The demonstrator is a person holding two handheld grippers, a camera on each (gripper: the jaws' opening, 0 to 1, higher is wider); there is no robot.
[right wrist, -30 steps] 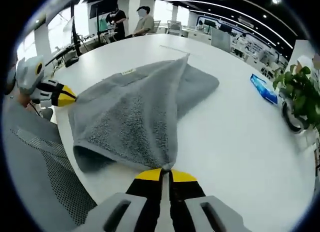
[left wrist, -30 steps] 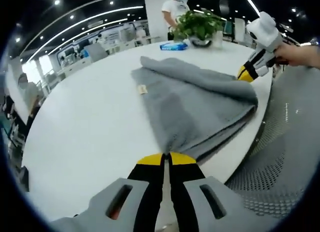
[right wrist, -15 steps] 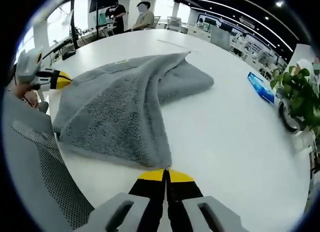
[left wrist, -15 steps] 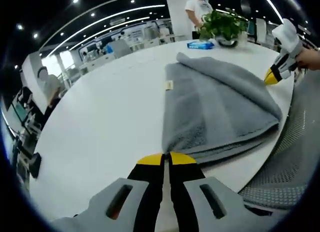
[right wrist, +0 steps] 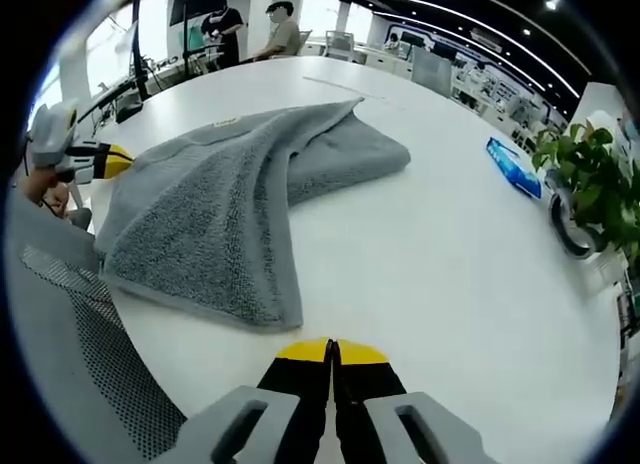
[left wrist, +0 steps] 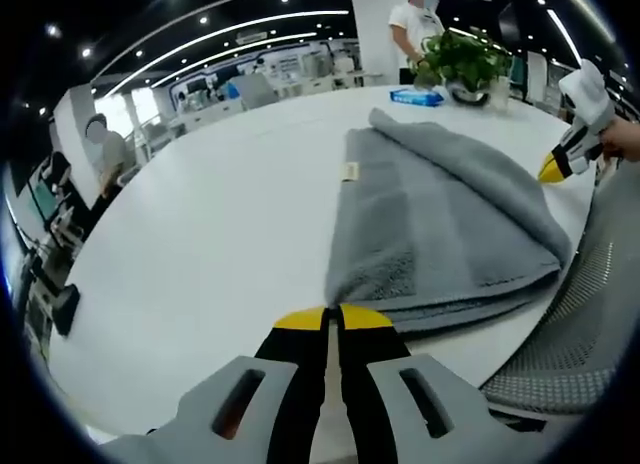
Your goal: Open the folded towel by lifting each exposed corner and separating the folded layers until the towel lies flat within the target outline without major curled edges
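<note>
The grey towel [left wrist: 440, 214] lies folded on the white round table [left wrist: 200, 244], a small tag [left wrist: 350, 170] on its upper layer. My left gripper [left wrist: 332, 314] is shut, and the towel's near corner runs right into its yellow tips. My right gripper [right wrist: 331, 344] is shut too, with a strip of bare table between its tips and the nearest towel corner [right wrist: 285, 314]. In the left gripper view the right gripper [left wrist: 556, 166] hangs at the towel's far edge. In the right gripper view the left gripper [right wrist: 110, 161] sits at the towel's left corner.
A grey mesh chair [right wrist: 70, 314] stands against the table edge by the towel. A potted plant [left wrist: 462, 62] and a blue packet [left wrist: 417, 97] rest at the far side. People stand and sit beyond the table.
The right gripper has let go of its towel corner and drawn back; the lifted layer has dropped flat. The left gripper has lowered its corner to the table.
</note>
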